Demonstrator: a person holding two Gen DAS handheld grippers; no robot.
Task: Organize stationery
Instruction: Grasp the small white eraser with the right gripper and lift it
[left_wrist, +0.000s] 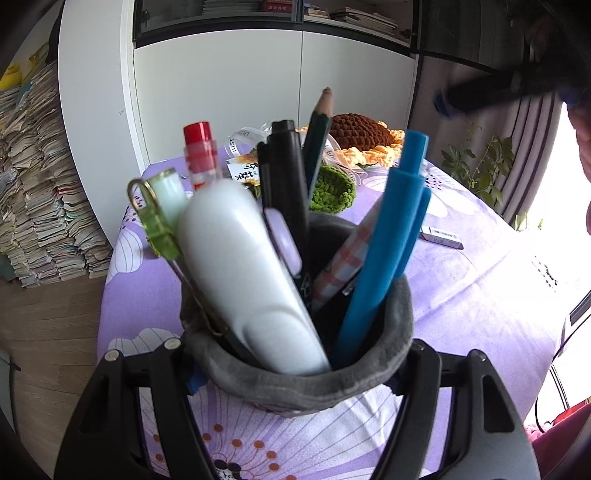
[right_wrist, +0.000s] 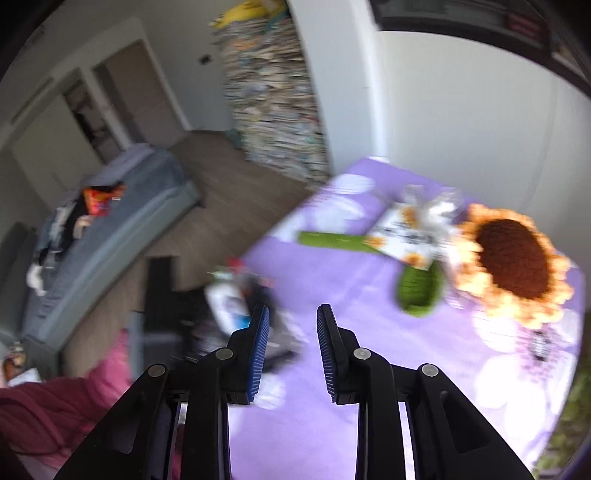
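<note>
Holding the grey fabric pen pot (left_wrist: 299, 373) near the surface's front edge, left gripper (left_wrist: 295, 373) jaws pinch it; right gripper (right_wrist: 291, 332) jaws spread, seemingly empty. Risk: crammed pot tipping.

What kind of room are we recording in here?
Likely a lived-in home room: a bed by a wood floor, a tall paper stack, and a table with a purple floral cloth.
</note>
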